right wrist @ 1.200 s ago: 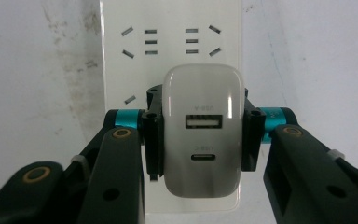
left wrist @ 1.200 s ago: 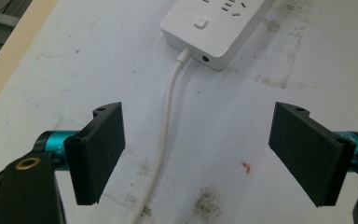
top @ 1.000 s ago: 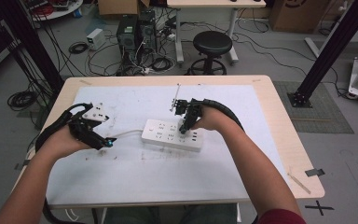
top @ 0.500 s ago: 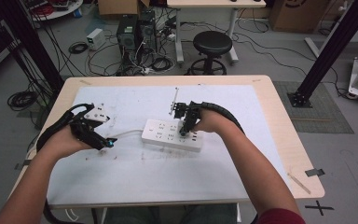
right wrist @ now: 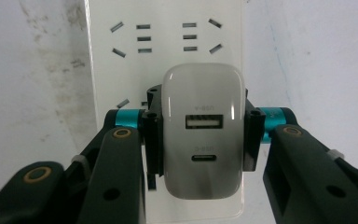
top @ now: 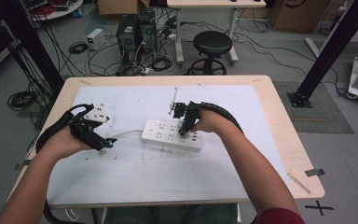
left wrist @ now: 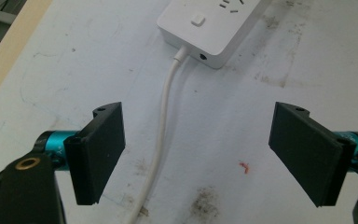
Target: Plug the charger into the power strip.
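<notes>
White charger between right claw pads, USB ports up.

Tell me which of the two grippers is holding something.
The right gripper, over the power strip: it is clamped on the white USB charger. The left gripper stands open, straddling the cable.

Power strip: white, dark socket slots, white cord. Charger: pale grey, glossy, two dark ports. Both tongs, left and right: black jaws with teal metal collars and brass-coloured rivets. Tabletop: light wood edge, covered by white sheet smudged grey, one small red fleck.
</notes>
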The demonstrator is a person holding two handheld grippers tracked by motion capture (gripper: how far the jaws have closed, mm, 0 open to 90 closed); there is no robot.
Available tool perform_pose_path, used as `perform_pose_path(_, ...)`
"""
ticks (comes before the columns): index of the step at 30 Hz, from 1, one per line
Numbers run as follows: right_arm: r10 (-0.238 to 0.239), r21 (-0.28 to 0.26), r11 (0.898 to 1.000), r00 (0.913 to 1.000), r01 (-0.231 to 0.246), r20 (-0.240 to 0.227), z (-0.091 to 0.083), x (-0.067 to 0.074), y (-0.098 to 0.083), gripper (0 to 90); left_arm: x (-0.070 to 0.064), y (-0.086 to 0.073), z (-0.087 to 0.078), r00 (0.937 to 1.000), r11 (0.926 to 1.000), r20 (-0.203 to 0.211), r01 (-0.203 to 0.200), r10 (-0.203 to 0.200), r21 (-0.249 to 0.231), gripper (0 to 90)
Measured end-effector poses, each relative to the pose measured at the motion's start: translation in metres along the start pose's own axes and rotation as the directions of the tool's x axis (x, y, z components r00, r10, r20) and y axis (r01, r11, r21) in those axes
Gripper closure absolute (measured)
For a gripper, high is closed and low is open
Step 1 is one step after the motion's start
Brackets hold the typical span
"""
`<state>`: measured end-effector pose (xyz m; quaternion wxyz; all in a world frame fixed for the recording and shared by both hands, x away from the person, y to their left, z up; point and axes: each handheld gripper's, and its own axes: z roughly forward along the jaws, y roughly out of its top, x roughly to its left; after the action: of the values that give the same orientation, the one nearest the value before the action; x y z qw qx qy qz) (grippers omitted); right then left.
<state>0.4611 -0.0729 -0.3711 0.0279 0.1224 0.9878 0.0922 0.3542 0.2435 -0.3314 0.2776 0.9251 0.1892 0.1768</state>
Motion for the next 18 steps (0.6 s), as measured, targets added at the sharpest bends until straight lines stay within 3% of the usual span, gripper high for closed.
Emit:
perform_pose_path(2,0.009,-0.006,1.0,0.9999,-0.009,-0.011,0.0007,-0.0015,-0.0003,63.7,-0.0005,-0.0005,0.0011,1.0,1.0,0.001,-0.002,0.002,0.0,18.4)
perform_pose_path(3,0.004,0.002,1.0,0.9997,-0.004,0.022,0.0021,0.0045,0.0013,63.7,-0.0002,-0.0005,0.0017,1.0,1.0,0.007,0.001,-0.001,0.005,18.4)
perform_pose_path(5,0.01,-0.001,1.0,0.9995,-0.01,0.03,0.0021,0.0057,0.0006,63.8,-0.0006,0.0004,0.0017,1.0,1.0,0.004,-0.002,0.002,0.004,18.4)
perform_pose_path(11,0.003,-0.012,1.0,0.9998,-0.003,0.02,0.0023,0.0033,-0.0009,63.4,-0.0013,0.0013,0.0006,0.9999,0.9999,0.006,-0.015,0.015,0.007,18.5)
perform_pose_path(14,0.004,-0.013,1.0,1.0,-0.004,0.009,0.0015,0.001,-0.0013,62.7,-0.0001,0.0,-0.0005,1.0,1.0,0.001,0.002,-0.002,-0.002,18.4)
perform_pose_path(18,0.045,-0.054,0.997,0.9975,-0.048,-0.054,-0.0057,-0.0028,-0.0051,52.8,0.0004,-0.0003,-0.0011,1.0,1.0,0.004,0.004,-0.004,-0.006,18.5)
